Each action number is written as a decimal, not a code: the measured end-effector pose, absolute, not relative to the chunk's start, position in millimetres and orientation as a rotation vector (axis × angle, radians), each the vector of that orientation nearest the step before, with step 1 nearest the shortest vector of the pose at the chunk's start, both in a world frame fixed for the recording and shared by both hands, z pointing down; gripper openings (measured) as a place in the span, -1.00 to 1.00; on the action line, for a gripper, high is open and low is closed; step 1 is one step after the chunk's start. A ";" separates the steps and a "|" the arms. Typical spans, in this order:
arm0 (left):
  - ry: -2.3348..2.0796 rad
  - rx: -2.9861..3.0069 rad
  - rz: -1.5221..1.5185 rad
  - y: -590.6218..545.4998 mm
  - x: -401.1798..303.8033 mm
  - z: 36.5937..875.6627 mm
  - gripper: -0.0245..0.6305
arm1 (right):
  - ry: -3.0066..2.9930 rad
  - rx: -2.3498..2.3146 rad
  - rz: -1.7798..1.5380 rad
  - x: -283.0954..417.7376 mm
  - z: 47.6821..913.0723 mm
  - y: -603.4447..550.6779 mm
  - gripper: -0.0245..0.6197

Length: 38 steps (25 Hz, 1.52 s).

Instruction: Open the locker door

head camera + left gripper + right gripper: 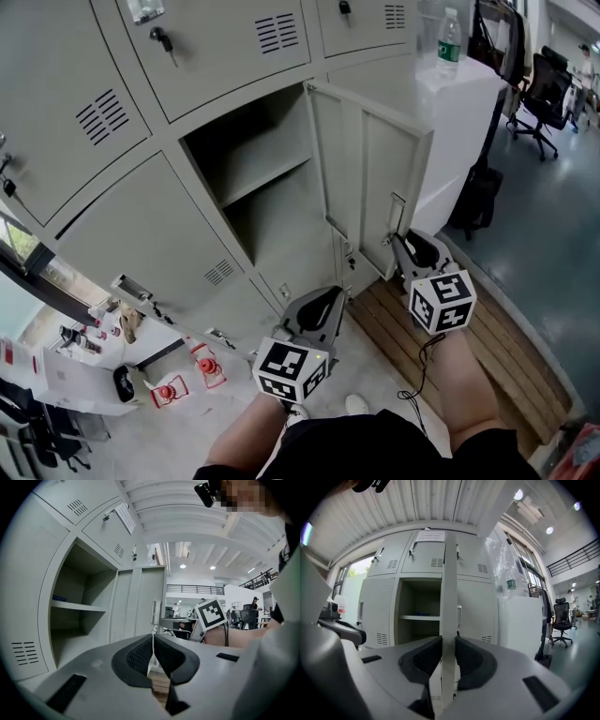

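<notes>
The right gripper (449, 657) has its 2 pads pinched on the free edge of the door (449, 569), which runs straight up between them. The left gripper (152, 654) has its jaws pressed together on nothing; it hangs low and to the left, near the door but apart from it.

The door stands well open, swung out to the right with its thin edge toward the person. The compartment (246, 141) and its 1 shelf (272, 169) are fully exposed, so the task looks close to done.

The hold is on narrow sheet metal. A pull that leaves the door's own arc could let the pads slide off the edge or twist the panel on its hinges. Swinging further right brings the door toward the white cabinet (459, 112) with a bottle (450, 42) on top; a hard stop there could rock the bottle.

There is open room toward the person, above the wooden platform (469, 347). On the left the neighbouring doors are closed and out of the way
</notes>
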<state>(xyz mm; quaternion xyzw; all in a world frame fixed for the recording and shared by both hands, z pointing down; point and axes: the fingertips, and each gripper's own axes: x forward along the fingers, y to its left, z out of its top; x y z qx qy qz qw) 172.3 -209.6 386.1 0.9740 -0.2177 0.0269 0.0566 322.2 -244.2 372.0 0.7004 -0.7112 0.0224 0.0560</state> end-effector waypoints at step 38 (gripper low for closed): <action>-0.965 2.840 0.102 -133.6 29.5 412.5 -0.85 | -2.408 1.820 0.117 135.3 397.1 -151.6 -0.76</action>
